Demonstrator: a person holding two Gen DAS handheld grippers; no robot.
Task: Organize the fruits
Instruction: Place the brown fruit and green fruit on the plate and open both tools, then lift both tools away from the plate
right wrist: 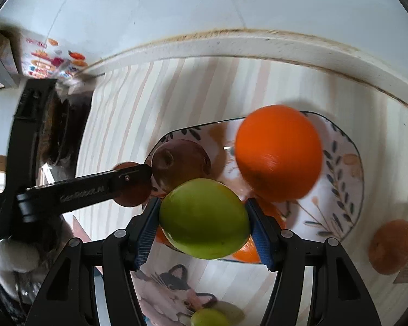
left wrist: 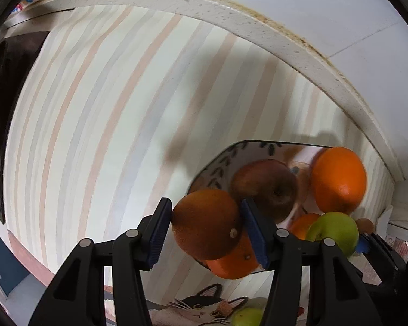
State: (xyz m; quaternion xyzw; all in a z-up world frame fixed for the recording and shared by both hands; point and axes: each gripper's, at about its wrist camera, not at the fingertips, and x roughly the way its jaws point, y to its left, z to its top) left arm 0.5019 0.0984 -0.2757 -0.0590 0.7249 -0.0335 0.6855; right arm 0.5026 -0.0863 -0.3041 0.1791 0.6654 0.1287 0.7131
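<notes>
My left gripper (left wrist: 206,231) is shut on a dark orange (left wrist: 206,224) and holds it above the near left rim of a patterned plate (left wrist: 220,160). My right gripper (right wrist: 204,222) is shut on a green apple (right wrist: 204,218) above the same plate's (right wrist: 348,190) near edge. On the plate lie a red-brown apple (right wrist: 179,163), a large orange (right wrist: 278,153) and another orange (left wrist: 231,263) under the held fruit. The green apple also shows in the left wrist view (left wrist: 334,232). The left gripper's arm (right wrist: 81,190) shows at the left of the right wrist view.
A striped cloth (left wrist: 108,135) covers the table, with a raised white rim (left wrist: 231,19) behind. A cat-print mat (right wrist: 176,290) with another green fruit (right wrist: 209,317) lies near me. A brown round fruit (right wrist: 391,245) sits right of the plate. A colourful box (right wrist: 51,59) stands far left.
</notes>
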